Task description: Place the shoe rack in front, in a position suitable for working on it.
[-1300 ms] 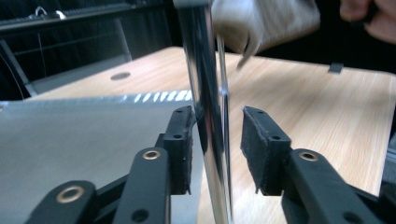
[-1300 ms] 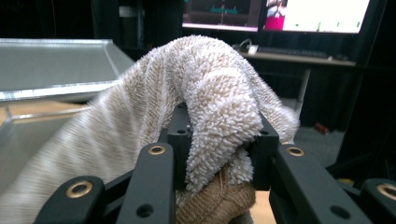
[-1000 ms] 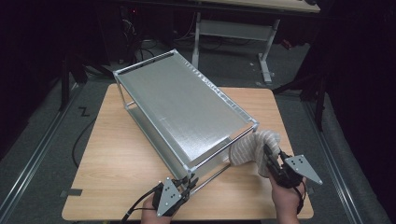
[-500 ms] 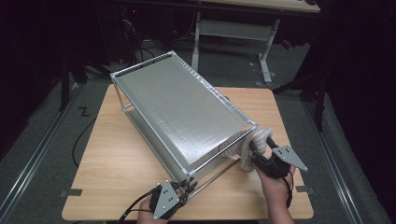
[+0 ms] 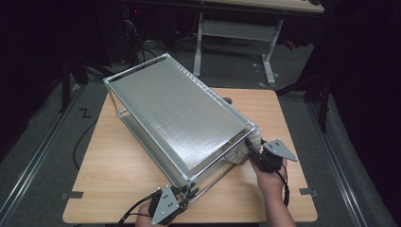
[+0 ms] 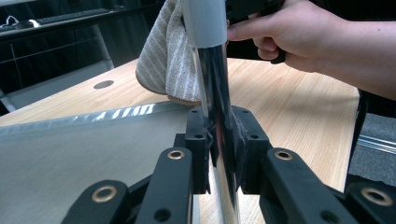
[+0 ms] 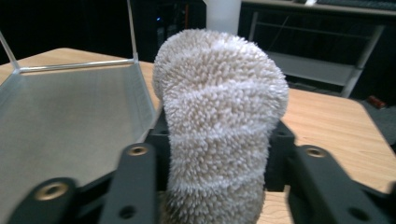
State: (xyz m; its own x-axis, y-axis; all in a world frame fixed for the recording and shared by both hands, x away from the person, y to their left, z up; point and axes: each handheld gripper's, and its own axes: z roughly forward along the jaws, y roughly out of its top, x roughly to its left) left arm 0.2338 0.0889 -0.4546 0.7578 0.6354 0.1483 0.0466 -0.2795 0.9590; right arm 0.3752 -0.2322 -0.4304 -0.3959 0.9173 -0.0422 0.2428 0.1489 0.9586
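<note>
Wooden counter [image 5: 118, 165] under dim light carries a tilted two-tier metal shelf rack [image 5: 175, 113], the landmark for everything else. At the rack's near corner the left tool [image 5: 189, 193] is clamped on a chrome post [image 6: 219, 93]; at its right corner the right tool [image 5: 250, 149] grips a cream towel [image 7: 217, 116], pressed against the frame.

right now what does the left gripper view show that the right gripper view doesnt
Left gripper view: the left gripper shut on a chrome post of the shelf rack, and the person's hand. Right gripper view: the right gripper shut on the towel, whose looped pile shows up close. Both: the towel, the rack's lower grey shelf and the wooden table.
</note>
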